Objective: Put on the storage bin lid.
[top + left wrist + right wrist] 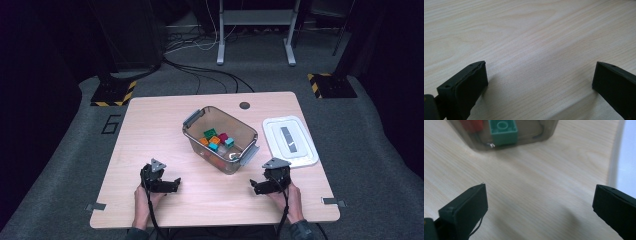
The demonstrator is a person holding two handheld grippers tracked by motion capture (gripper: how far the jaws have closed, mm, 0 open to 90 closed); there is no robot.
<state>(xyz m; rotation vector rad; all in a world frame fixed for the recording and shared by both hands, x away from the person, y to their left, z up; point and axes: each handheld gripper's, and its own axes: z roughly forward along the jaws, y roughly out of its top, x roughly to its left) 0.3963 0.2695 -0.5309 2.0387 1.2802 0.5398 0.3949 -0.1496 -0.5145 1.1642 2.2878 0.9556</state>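
Partly frame-cropped, green brick [503,131] sits inside bin [529,141].

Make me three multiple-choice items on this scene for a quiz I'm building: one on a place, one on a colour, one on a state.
1. Where does the white lid lie?
A. On the bin
B. On the table, right of the bin
C. On the floor

2. What colour is the block seen through the bin wall in the right gripper view?
A. Green
B. Yellow
C. Black

3. How do the left gripper's jaws stand?
A. Shut on a block
B. Shut on nothing
C. Open on nothing

Answers:
1 B, the lid rests on the table beside the bin.
2 A, the block is green.
3 C, the left gripper shows bare wood between its jaws.
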